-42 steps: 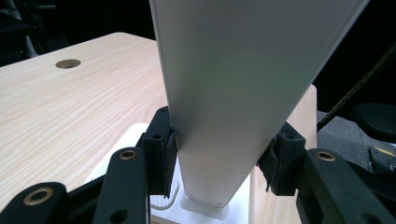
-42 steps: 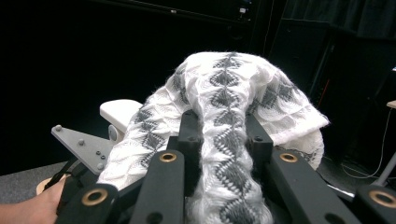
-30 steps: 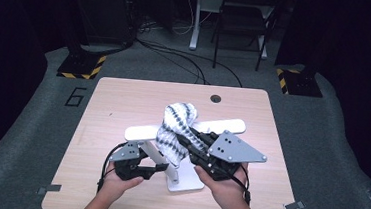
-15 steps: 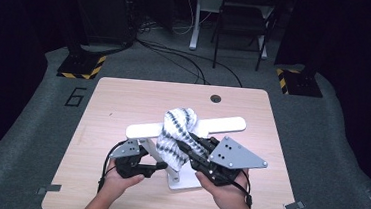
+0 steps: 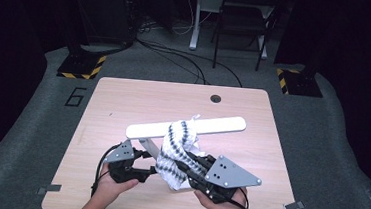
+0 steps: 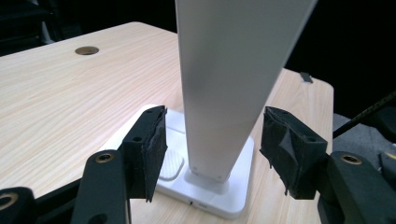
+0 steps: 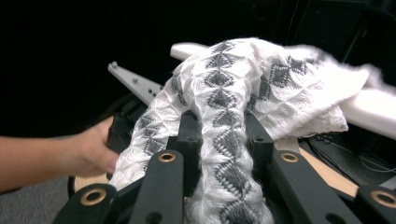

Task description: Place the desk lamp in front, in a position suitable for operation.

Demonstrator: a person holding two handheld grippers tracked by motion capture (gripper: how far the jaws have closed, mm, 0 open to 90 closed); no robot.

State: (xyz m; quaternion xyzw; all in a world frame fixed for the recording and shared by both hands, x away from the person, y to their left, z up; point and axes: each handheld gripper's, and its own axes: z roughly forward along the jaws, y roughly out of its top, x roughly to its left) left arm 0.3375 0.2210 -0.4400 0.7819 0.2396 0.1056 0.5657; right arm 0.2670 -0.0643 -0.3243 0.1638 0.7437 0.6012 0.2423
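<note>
Right hand-held gripper [image 7: 219, 154] clamped on patterned cloth [image 7: 233, 93]; left hand-held gripper [image 6: 212, 144] jaws just opening, apart, clearing white stand post [image 6: 224, 84]; bench [image 5: 123, 99] beyond open.

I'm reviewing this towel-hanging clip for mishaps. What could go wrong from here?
1. The left tongs have just been opening; their pads stand clear of the stand's post, so a tug may tip the stand.
2. The right tongs pinch the towel in a bunch; it may hang lopsided and slide off the bar.

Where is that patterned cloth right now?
In the high view the patterned cloth hangs over the white bar of the stand near the table's front middle, its lower end clamped in the right gripper.
</note>
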